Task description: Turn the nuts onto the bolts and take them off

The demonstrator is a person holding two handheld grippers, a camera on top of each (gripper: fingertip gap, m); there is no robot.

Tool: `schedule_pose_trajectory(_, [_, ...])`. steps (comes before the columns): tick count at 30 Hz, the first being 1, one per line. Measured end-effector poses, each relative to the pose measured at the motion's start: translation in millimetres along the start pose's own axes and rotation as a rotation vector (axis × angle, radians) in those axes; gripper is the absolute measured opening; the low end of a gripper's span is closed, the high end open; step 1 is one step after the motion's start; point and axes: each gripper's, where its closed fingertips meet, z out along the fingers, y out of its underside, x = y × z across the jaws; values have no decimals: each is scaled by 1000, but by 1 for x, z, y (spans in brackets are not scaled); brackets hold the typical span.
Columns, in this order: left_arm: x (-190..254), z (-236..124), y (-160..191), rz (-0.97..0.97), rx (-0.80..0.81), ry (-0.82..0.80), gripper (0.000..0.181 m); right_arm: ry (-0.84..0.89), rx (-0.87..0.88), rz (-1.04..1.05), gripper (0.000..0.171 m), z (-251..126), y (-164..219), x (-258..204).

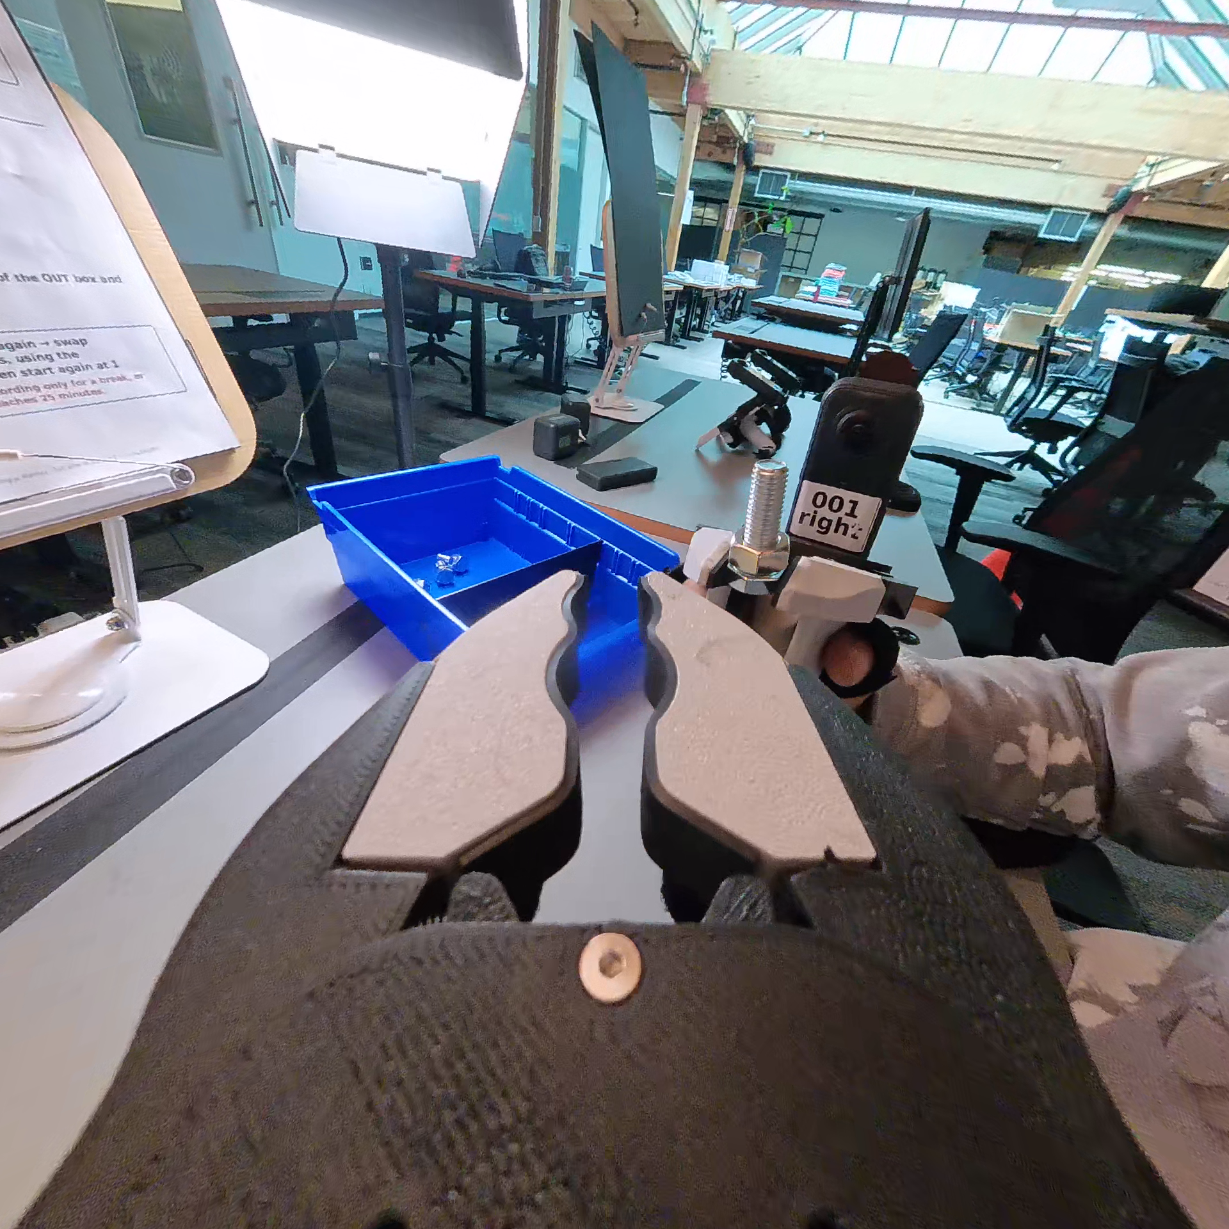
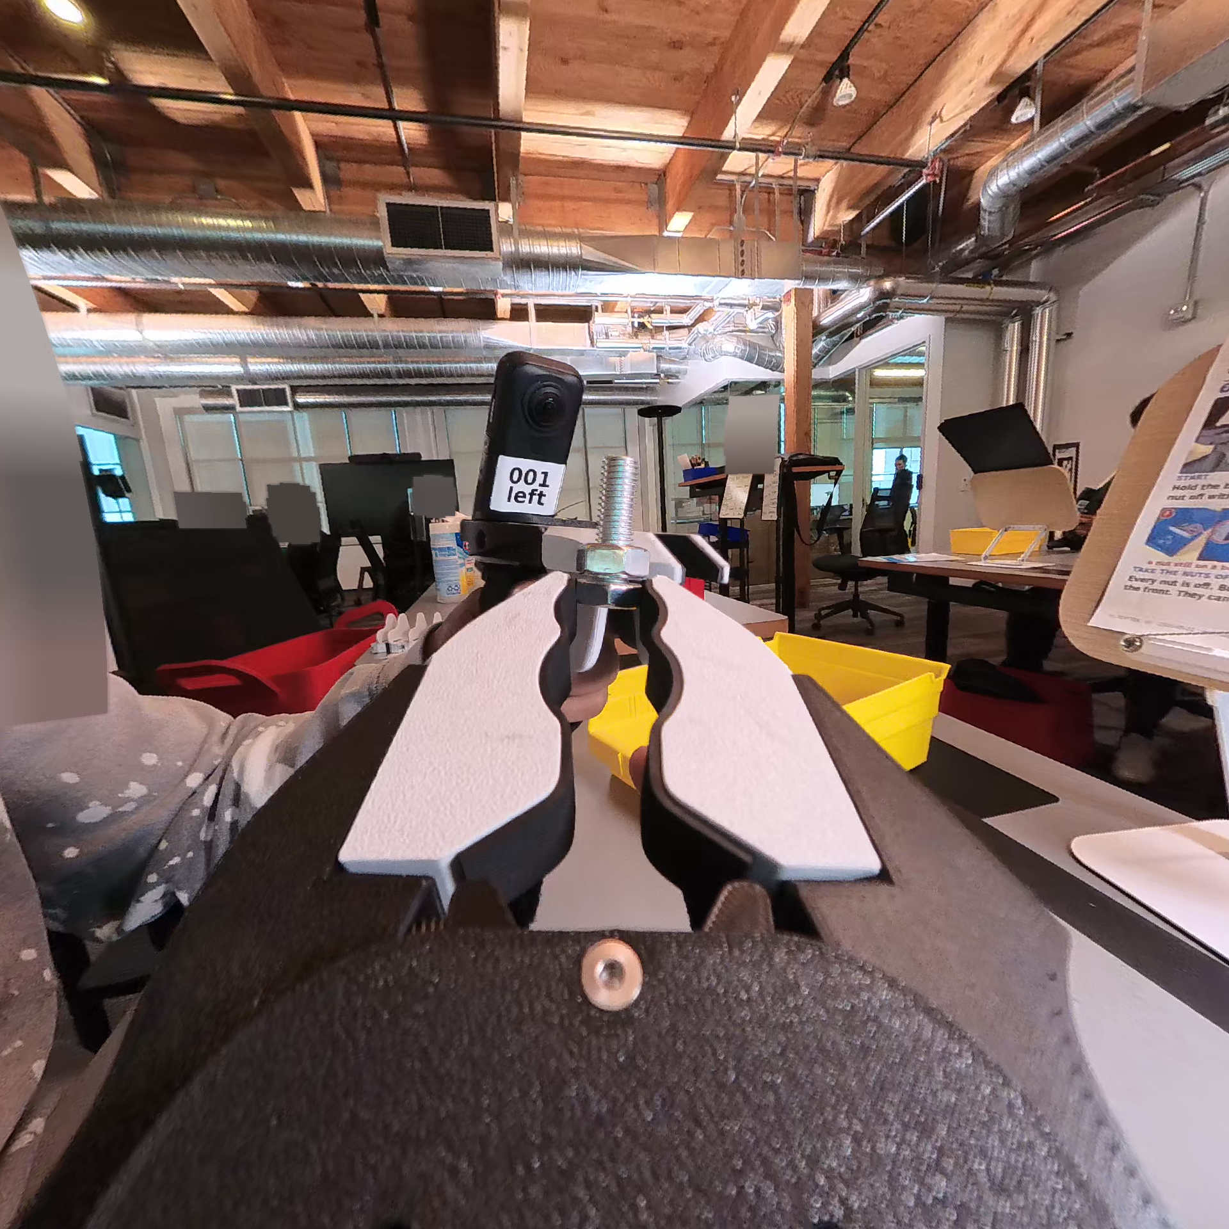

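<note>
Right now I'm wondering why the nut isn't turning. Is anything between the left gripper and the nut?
Nothing visible. The left gripper is empty, jaws slightly apart, over the blue bin. The nut sits on the bolt to its right, held by the right gripper.

ceiling: wood beams point(image 2: 731, 86), steel ducts point(image 2: 266, 246) | skylight point(image 1: 964, 40) | desks point(image 1: 519, 292), office chairs point(image 1: 1037, 406)

The right gripper point(image 2: 608, 602) is clamping its fingertips closed around something – wrist pointing forward, level. The left gripper point(image 1: 610, 585) is hovering just beside it with a narrow gap between its fingers point(image 1: 465, 725), holding nothing.
</note>
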Motion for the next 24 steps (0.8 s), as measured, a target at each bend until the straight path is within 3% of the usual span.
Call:
schedule_pose_trajectory(6, [-22,-5,-1,-34,66,-81,0,89,-53,-7,18,-5,2,19])
schedule_pose_trajectory(10, [-49,-11,3,-24,96,-201,0,296,-166,-85,18,-28,-9,65])
schedule_pose_trajectory(17, [-72,-19,7,-30,102,-289,0,800,-424,-56,18,-115,-34,197])
schedule_pose_trajectory(21, [-73,-20,11,22,42,-296,0,1085,-747,-32,18,-185,-10,284])
schedule_pose_trajectory(24, [-73,-25,6,70,41,-317,0,1214,-971,70,18,-227,20,322])
